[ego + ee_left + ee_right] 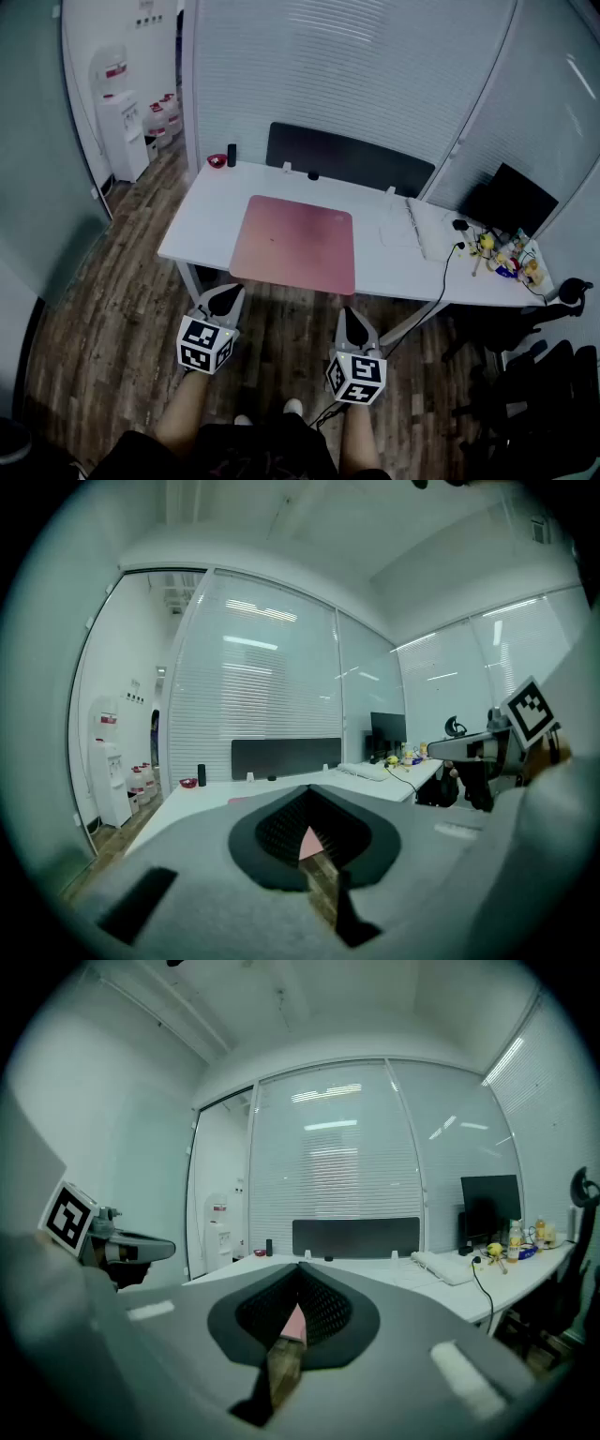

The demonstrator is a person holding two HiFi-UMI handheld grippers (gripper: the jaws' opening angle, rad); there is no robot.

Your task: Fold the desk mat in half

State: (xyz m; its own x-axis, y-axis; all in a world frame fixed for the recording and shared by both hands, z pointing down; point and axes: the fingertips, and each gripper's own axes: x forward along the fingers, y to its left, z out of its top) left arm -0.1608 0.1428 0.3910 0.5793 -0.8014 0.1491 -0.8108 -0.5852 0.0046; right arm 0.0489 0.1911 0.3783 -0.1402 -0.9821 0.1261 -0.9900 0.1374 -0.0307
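Head view: pink desk mat (295, 244) flat on surface (202, 220).
Closed, empty: left tongs (227, 298), right tongs (351, 319) (short of its near edge).

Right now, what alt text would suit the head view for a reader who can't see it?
A pink desk mat lies flat and unfolded on a white desk, seen from above. In front of it a person holds the left gripper and right gripper, both shut and empty, short of the desk's near edge. A dark monitor stands at the right.
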